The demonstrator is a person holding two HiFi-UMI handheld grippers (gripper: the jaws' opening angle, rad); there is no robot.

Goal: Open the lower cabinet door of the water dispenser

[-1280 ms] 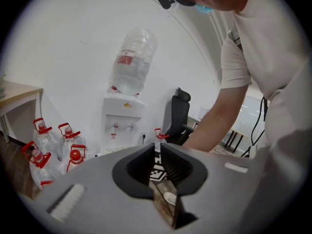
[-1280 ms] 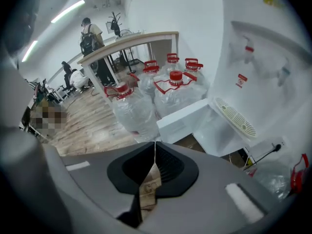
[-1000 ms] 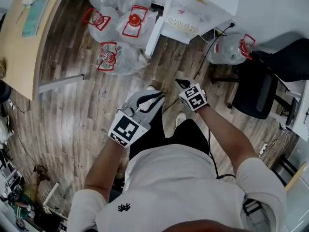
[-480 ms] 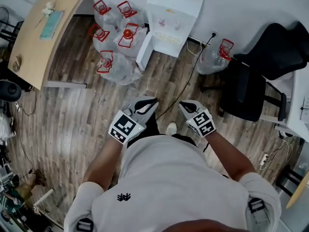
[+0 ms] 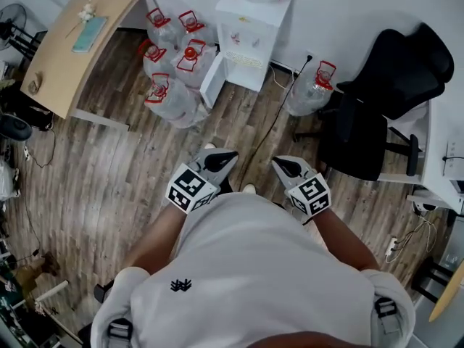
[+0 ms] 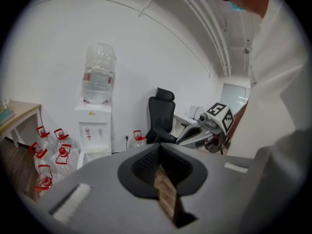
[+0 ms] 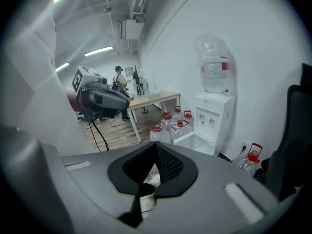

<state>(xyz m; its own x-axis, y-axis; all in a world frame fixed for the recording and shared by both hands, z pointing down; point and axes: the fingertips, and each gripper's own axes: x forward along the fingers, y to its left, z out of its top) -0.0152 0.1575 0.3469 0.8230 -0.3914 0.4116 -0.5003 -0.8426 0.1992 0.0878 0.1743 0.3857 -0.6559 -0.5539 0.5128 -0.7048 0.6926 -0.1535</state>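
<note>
Scanning the head view: a wooden table (image 5: 69, 64) sits at upper left. Next comes a cluster of clear water jugs (image 5: 170, 64) with red caps on the wood floor (image 5: 109, 172), just beside the water dispenser (image 5: 250, 27), which stands against the white wall with a big bottle on top. The lower cabinet door (image 5: 211, 82) is already open, swung out on the dispenser's left side toward the jugs. In the right gripper view the white cabinet opening shows behind it. A dark cable (image 5: 272, 125) runs across the floor below the dispenser. Right of the dispenser there is one more jug (image 5: 308, 89) by the wall, then a black office chair (image 5: 384, 93).

Lower down, the left tongs (image 5: 226, 155) are pressed together with nothing between them. They are held in front of the person's white shirt (image 5: 254, 281), with the marker cube (image 5: 190, 188) toward the camera. The right tongs (image 5: 280, 164) are near them, also pressed together and empty. Both tongs point toward the dispenser and are well apart from it, touching neither the door nor the jugs.
</note>
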